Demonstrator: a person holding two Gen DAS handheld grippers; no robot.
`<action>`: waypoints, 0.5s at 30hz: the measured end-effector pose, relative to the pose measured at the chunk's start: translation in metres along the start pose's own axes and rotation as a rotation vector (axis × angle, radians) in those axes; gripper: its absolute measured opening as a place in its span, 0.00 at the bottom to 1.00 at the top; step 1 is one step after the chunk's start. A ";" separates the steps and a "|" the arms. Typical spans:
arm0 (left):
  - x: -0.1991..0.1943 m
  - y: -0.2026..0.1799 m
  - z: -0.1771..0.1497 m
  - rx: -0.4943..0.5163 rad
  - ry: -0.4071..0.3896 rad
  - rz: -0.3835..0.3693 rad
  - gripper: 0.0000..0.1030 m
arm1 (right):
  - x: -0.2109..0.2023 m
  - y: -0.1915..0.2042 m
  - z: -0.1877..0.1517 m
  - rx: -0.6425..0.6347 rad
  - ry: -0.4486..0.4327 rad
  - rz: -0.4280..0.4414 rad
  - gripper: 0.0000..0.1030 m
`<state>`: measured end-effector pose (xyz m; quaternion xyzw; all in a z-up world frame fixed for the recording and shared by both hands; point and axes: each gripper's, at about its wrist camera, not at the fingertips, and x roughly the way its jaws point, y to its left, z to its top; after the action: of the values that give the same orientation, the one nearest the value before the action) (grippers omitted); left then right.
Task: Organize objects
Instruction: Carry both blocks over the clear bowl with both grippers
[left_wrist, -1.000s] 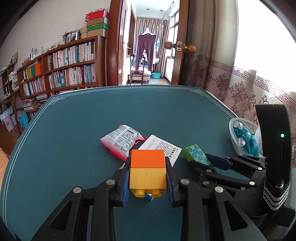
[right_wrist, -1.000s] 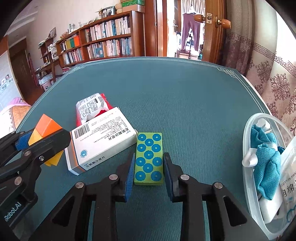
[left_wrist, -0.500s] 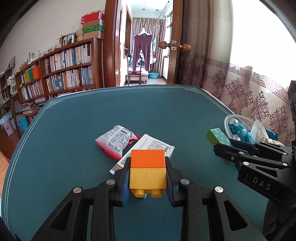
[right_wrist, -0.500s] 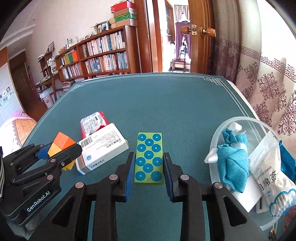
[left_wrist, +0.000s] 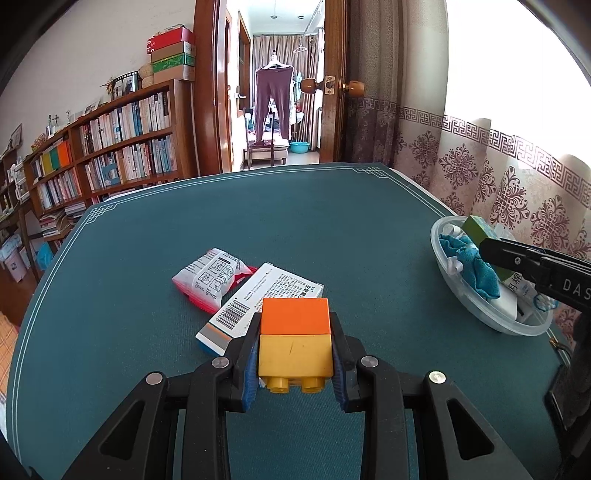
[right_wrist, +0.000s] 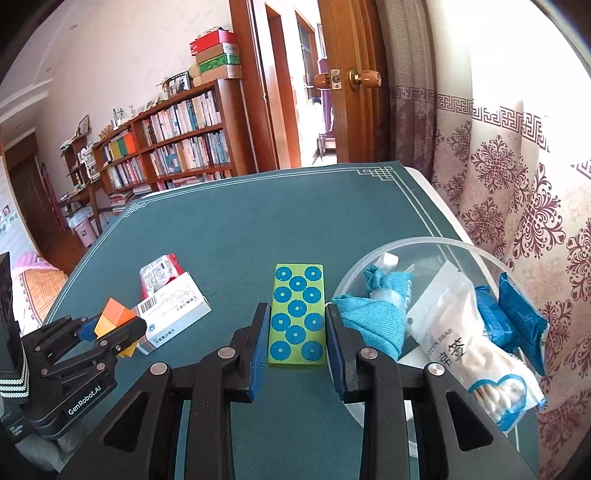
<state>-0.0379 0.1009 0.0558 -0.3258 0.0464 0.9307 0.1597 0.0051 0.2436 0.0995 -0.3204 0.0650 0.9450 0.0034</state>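
My left gripper (left_wrist: 294, 345) is shut on an orange and yellow toy block (left_wrist: 294, 338), held above the green table; it also shows in the right wrist view (right_wrist: 114, 325). My right gripper (right_wrist: 296, 332) is shut on a green block with blue dots (right_wrist: 297, 317), held up at the left rim of a clear plastic bowl (right_wrist: 413, 243). In the left wrist view the green block (left_wrist: 476, 229) hangs over the bowl (left_wrist: 480, 317).
A white medicine box (left_wrist: 258, 302) and a red and white packet (left_wrist: 210, 275) lie mid-table. The bowl holds blue cloth (right_wrist: 373, 317), a cotton swab bag (right_wrist: 469, 347) and other items. Curtains (left_wrist: 517, 184) hang right; a bookshelf (left_wrist: 110, 147) stands left.
My right gripper has lifted the green block off the table and carried it right, up to the bowl. My left gripper still holds the orange and yellow block and has risen a little.
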 end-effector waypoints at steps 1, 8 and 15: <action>0.000 -0.001 0.000 0.002 0.001 -0.001 0.32 | -0.003 -0.006 0.001 0.010 -0.005 -0.007 0.29; 0.000 -0.014 0.003 0.025 0.005 -0.009 0.32 | -0.017 -0.055 0.010 0.076 -0.022 -0.070 0.29; 0.002 -0.030 0.004 0.055 0.009 -0.018 0.32 | -0.010 -0.091 0.011 0.132 0.002 -0.103 0.30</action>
<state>-0.0318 0.1308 0.0587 -0.3258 0.0697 0.9262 0.1767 0.0113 0.3358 0.1031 -0.3233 0.1107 0.9370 0.0732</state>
